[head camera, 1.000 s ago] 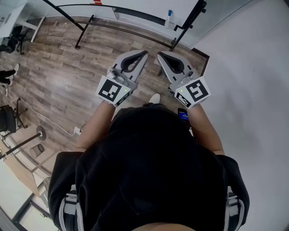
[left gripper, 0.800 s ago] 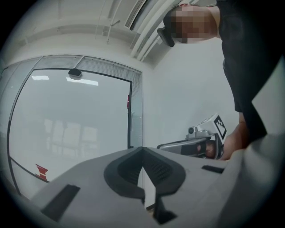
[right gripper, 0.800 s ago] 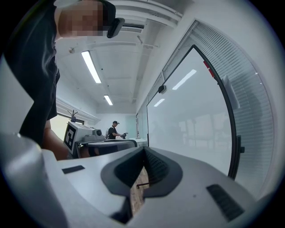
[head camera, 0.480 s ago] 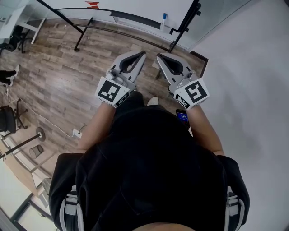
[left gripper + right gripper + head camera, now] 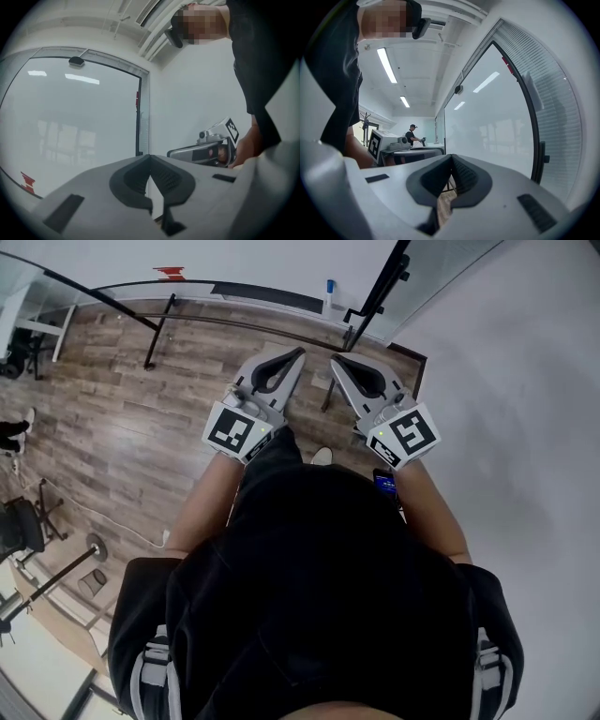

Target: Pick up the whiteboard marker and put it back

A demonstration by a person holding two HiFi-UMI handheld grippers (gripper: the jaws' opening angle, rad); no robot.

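Well ahead of both grippers, a small white object with a blue top (image 5: 329,287) stands upright at the foot of the pale wall, just left of the black door frame (image 5: 378,292). It is too small to tell whether it is the whiteboard marker; no gripper touches it.

The left gripper (image 5: 298,353) and the right gripper (image 5: 335,359) are held side by side over the wood floor (image 5: 131,418), short of the door frame and pointing toward it. Each gripper's own view shows its ribbed dark pads pressed together at the tips with nothing between them.

Each gripper carries a cube with a black-and-white square marker. A red mark (image 5: 170,273) sits on the wall well left of the door frame, too small to read. A dark device with a lit blue screen (image 5: 384,482) shows at the person's waist, its screen unreadable.
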